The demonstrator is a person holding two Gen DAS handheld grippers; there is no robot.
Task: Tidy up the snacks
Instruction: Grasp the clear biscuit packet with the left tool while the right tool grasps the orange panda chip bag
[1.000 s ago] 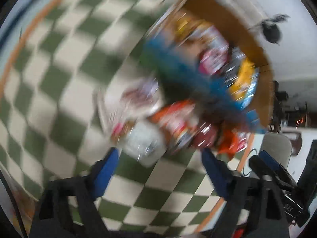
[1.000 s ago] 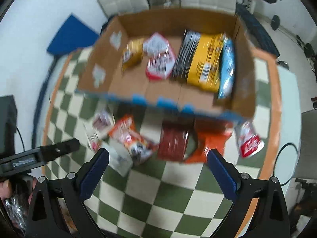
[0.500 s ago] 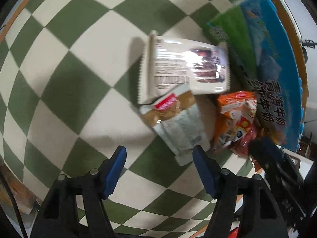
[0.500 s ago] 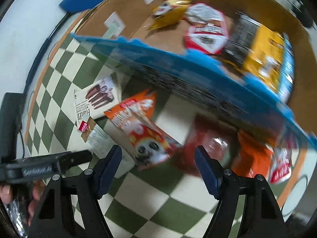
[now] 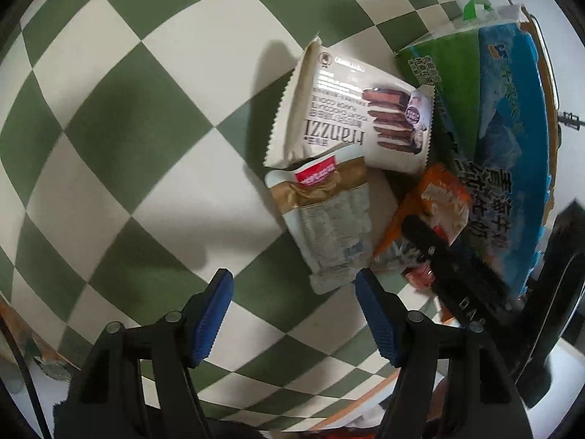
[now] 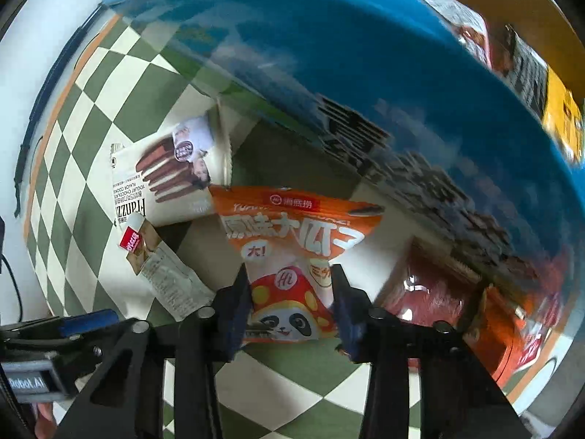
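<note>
**Right gripper closing around panda snack bag; left gripper spread above checkered cloth**

The green-and-cream checkered cloth [image 5: 109, 139] fills most of your left wrist view, running from 7 o'clock round to 1 o'clock. The cardboard box [image 6: 365, 58], blue printed wall toward you, arcs across the right wrist view from 10 o'clock to 3 o'clock; snack packs show inside it over the rim at 1 to 2 o'clock, blurred. In the left wrist view the same box stands at 2 to 3 o'clock.

The loose snacks lie on the cloth at the foot of that wall. The cream Franzzi cookie pack [image 5: 351, 113] lies flat just above centre of the left view, its lower edge overlapping the white-and-gold biscuit pack [image 5: 329, 219], which runs down toward 5 o'clock. To the right of both, the orange panda snack bag [image 6: 292, 263] lies beside the box wall. A red foil pack [image 6: 431, 292] sits at 4 o'clock in the right view, too blurred to read.

Your right gripper [image 6: 290, 300] points down over the orange bag. Its jaws are closing, the bag's lower half sits between them, and both blue pads meet the bag's edges.

Your left gripper [image 5: 292, 307] is partly spread with nothing between the pads; the biscuit pack's lower end lies just above its right finger [image 5: 376, 314].
</note>
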